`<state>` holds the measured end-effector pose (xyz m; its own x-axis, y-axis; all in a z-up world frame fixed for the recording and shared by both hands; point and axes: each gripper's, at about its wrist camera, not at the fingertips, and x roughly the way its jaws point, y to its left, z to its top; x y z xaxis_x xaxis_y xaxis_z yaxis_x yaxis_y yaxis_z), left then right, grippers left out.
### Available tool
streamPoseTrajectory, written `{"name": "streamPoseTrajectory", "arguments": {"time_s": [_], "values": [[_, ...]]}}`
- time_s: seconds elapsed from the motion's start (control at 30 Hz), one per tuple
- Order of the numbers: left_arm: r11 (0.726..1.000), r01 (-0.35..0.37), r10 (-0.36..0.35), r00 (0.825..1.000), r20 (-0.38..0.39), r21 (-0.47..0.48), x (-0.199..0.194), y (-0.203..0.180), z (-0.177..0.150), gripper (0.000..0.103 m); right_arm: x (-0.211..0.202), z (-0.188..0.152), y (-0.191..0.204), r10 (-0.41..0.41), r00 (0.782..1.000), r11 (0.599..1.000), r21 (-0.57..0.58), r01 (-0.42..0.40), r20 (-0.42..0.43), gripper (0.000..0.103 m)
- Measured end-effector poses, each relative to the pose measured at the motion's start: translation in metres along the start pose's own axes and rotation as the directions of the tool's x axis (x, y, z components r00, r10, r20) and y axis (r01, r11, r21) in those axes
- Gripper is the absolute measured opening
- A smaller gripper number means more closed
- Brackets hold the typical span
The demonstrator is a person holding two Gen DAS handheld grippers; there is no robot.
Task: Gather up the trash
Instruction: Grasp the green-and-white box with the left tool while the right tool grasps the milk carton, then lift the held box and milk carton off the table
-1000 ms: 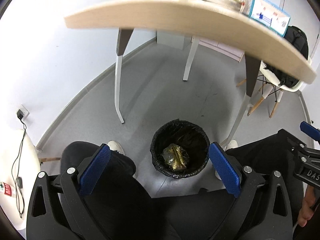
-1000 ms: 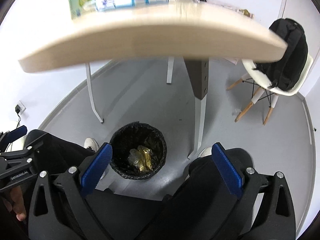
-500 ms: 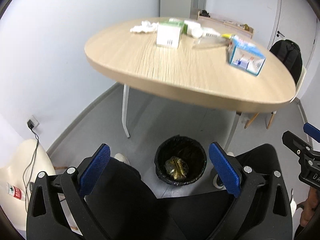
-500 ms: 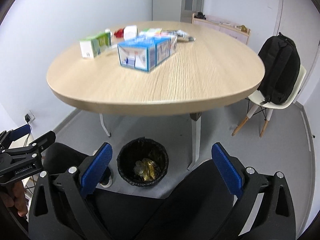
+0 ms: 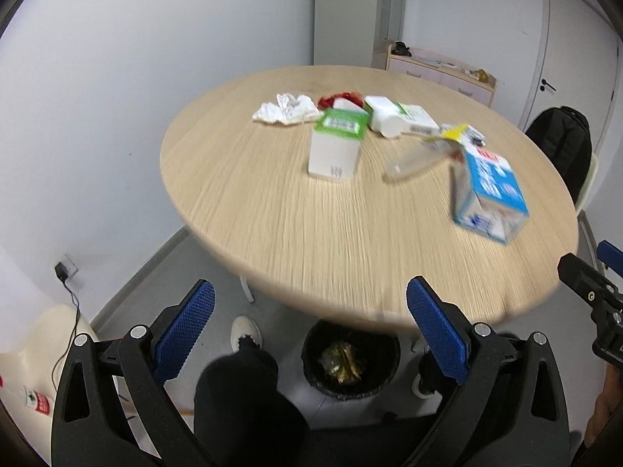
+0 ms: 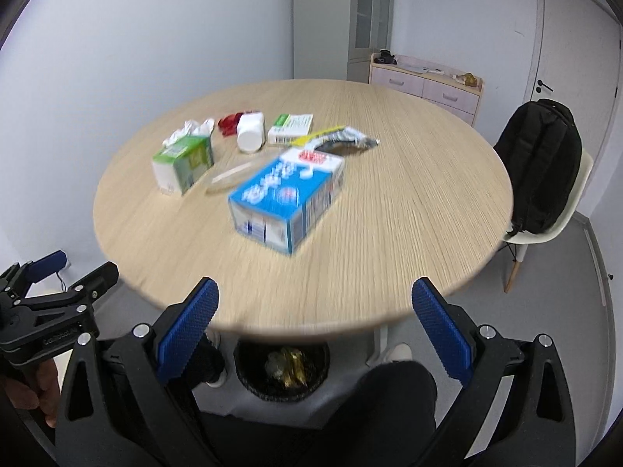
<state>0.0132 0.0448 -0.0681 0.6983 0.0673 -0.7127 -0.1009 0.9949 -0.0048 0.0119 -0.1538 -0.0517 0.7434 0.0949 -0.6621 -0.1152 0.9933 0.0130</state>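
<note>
Trash lies on a round wooden table (image 5: pixel 296 225) (image 6: pixel 409 202): a blue carton (image 5: pixel 488 194) (image 6: pixel 288 194), a green-and-white box (image 5: pixel 337 144) (image 6: pixel 183 163), crumpled tissue (image 5: pixel 286 111) (image 6: pixel 190 130), a white bottle (image 5: pixel 383 118) (image 6: pixel 249 134), a red wrapper (image 5: pixel 337 98) (image 6: pixel 227 121), a clear plastic piece (image 5: pixel 414 161) (image 6: pixel 229 175) and a flat box (image 6: pixel 291 126). Under the table's near edge stands a black bin (image 5: pixel 350 358) (image 6: pixel 282 366) with wrappers inside. My left gripper (image 5: pixel 309 325) and right gripper (image 6: pixel 315 323) are both open and empty, held above the person's lap.
A black backpack (image 6: pixel 539 163) sits on a white chair (image 6: pixel 545 229) to the right. A low cabinet (image 6: pixel 424 81) stands against the far wall by a door. A socket with a cable (image 5: pixel 62 272) is on the left wall. The person's legs and white shoes (image 5: pixel 243 332) flank the bin.
Both grippers have risen and tilted up from under the table edge. The view went from the bin on the floor to the tabletop and its trash. Jaws stayed open.
</note>
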Motion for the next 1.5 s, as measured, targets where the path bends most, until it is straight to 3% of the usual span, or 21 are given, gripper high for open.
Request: {"name": "streamPoseTrajectory", "arguments": {"time_s": [0.2,0.4,0.73,0.8,1.03,1.17,1.27,1.5], "values": [[1.000,-0.005,0.005,1.000,-0.012,-0.005,0.040,0.003,0.050,0.096,0.046,0.041,0.005,0.000,1.000,1.000,0.015,0.000,-0.027,0.095],[1.000,0.009,-0.009,1.000,-0.023,0.004,0.069,-0.002,0.082,0.096,0.079,0.062,0.013,-0.008,0.998,1.000,0.017,0.009,-0.059,0.095],[0.999,0.024,-0.023,0.999,-0.039,0.028,0.101,-0.021,0.102,0.092,0.098,0.072,0.009,-0.005,0.997,0.999,0.036,0.008,-0.080,0.095],[0.999,0.020,-0.019,0.999,-0.045,0.026,0.106,-0.022,0.105,0.091,0.098,0.075,0.005,0.028,0.996,0.998,0.060,-0.023,-0.083,0.095],[0.999,0.004,-0.002,0.999,-0.047,0.035,0.114,-0.021,0.112,0.083,0.110,0.078,0.026,0.026,0.992,0.999,0.040,-0.021,-0.122,0.095],[0.999,0.006,-0.004,0.998,-0.056,0.036,0.119,-0.022,0.113,0.065,0.120,0.073,0.030,0.011,0.988,0.999,0.047,-0.004,-0.155,0.079],[0.999,0.015,-0.012,0.997,-0.072,0.049,0.121,-0.025,0.111,0.051,0.122,0.070,0.022,0.017,0.987,0.998,0.070,-0.006,-0.158,0.075],[0.998,0.016,-0.012,0.997,-0.071,0.054,0.117,-0.028,0.106,0.049,0.117,0.064,0.011,0.015,0.990,0.997,0.073,-0.005,-0.137,0.064]]}}
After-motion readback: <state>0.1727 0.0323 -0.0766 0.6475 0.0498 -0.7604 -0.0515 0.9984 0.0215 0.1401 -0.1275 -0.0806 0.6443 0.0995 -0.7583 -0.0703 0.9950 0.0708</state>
